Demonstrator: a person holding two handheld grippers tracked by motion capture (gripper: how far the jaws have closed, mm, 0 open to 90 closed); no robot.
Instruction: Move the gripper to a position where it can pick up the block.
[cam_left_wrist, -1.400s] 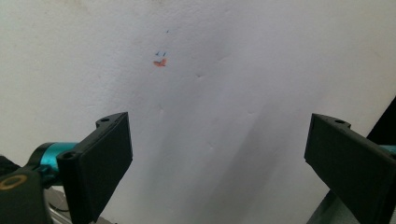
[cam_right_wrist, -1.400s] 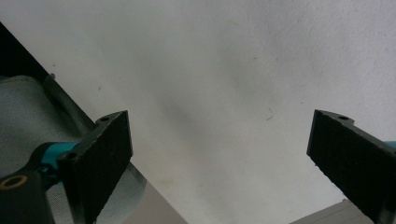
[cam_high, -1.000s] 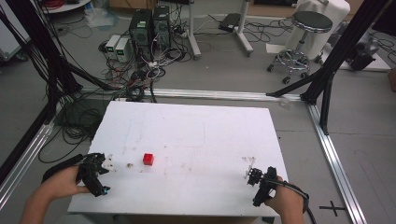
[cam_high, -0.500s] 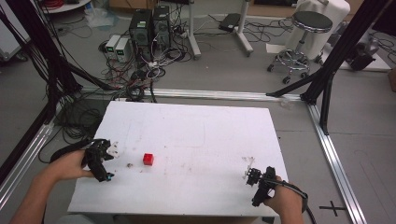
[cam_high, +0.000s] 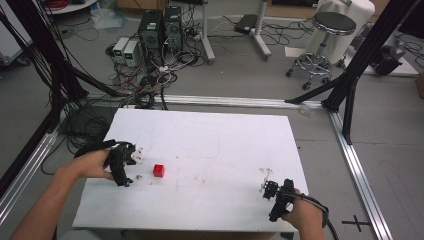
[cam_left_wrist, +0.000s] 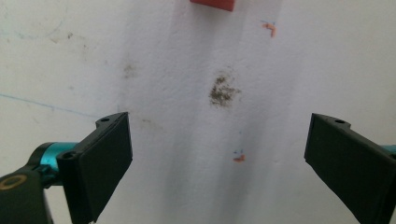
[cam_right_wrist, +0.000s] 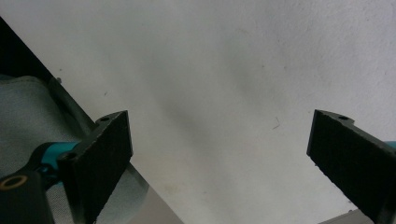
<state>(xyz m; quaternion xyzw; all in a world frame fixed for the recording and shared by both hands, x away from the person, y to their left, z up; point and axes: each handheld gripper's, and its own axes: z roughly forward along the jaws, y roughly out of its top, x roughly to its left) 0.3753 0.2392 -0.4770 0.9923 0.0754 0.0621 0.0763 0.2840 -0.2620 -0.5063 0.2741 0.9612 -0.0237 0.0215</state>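
Grippers spread over a white surface, red cube near the left one

Floor (cam_high: 240, 70) of grey concrete runs round the rig, strewn with black cables, two computer towers (cam_high: 161, 27) at the far left and a round stool (cam_high: 330, 30) on a chrome base at the far right. Black frame struts rise at both sides. White surface (cam_high: 220, 150) sits in the middle, scuffed and faintly stained, with a brownish smudge (cam_left_wrist: 223, 91) and small orange marks showing in the left gripper view.

Left gripper (cam_high: 131, 169) is held in a hand (cam_high: 92, 164) at the near left part of the surface, its jaws spread wide with nothing between them. Right gripper (cam_high: 266, 187) rests low at the near right corner, held by the other hand (cam_high: 302, 219); its jaws are likewise spread wide and hold nothing, pointing across bare white with the edge of the surface at their left.

Red cube (cam_high: 159, 170) sits on the surface just to the right of the left gripper, apart from it, and well apart from the right gripper.
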